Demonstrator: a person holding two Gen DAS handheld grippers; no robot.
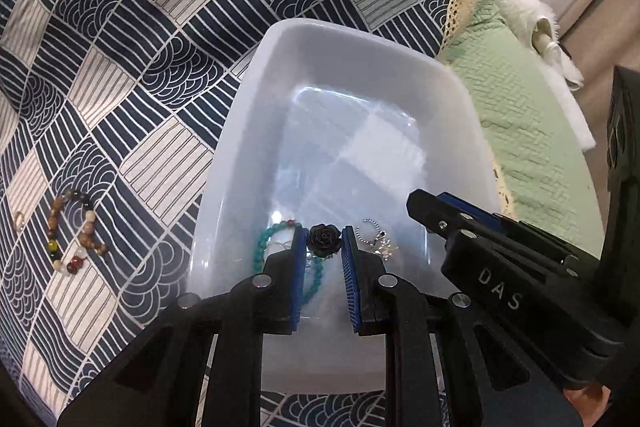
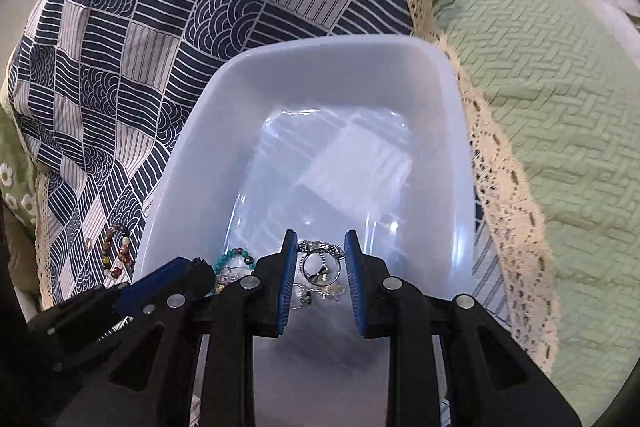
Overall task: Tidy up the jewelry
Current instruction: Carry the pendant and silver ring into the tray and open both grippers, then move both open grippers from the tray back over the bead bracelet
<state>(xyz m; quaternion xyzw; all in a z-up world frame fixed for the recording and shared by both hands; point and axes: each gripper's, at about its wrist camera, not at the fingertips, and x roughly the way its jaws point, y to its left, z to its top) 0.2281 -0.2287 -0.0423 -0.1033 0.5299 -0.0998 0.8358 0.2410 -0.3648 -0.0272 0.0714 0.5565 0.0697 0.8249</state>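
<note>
Left wrist view, patterned navy cloth [image 1: 132, 39], green quilt [image 1: 532, 131], white tub [image 1: 240, 131]

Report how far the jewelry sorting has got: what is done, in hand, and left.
Done: a turquoise bead bracelet and silver pieces lie in the white bin. In hand: the left gripper holds a black rose piece over the bin; the right gripper hangs open. Left: the brown bead bracelet and a small ring on the patterned cloth.

Both wrist views close above white tray [image 1: 240, 115], angled down; tray shared.
</note>
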